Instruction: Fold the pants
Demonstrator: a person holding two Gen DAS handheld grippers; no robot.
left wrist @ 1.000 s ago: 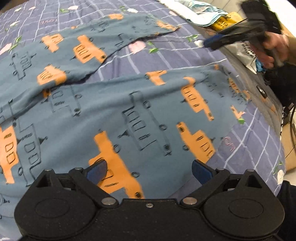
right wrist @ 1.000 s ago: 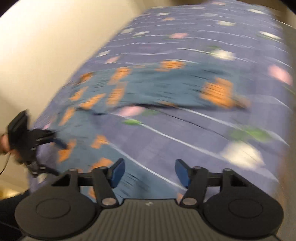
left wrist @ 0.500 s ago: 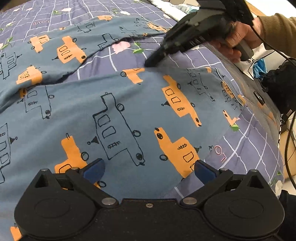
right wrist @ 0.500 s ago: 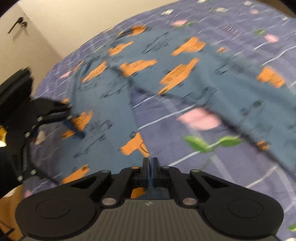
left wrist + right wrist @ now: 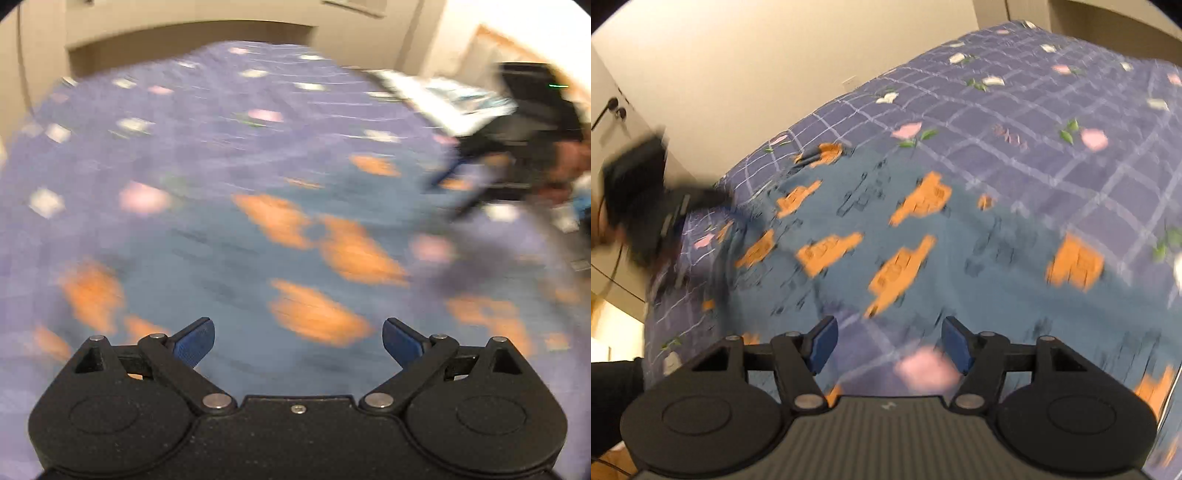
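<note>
Pants [image 5: 960, 236]: soft matt cloth, blue-grey w/ orange print, lying on the bedspread [image 5: 1052, 122], also matt woven cloth, purple checked. Right gripper [image 5: 886, 345], nearer the camera than the pants: matt black plastic, grainy, ribbed top, shiny metal pins, blue pads [image 5: 822, 345] look smooth.

Cream walls [image 5: 746, 66]; door handle [image 5: 607, 109]; purple checked floral bedspread [image 5: 1052, 110].
</note>
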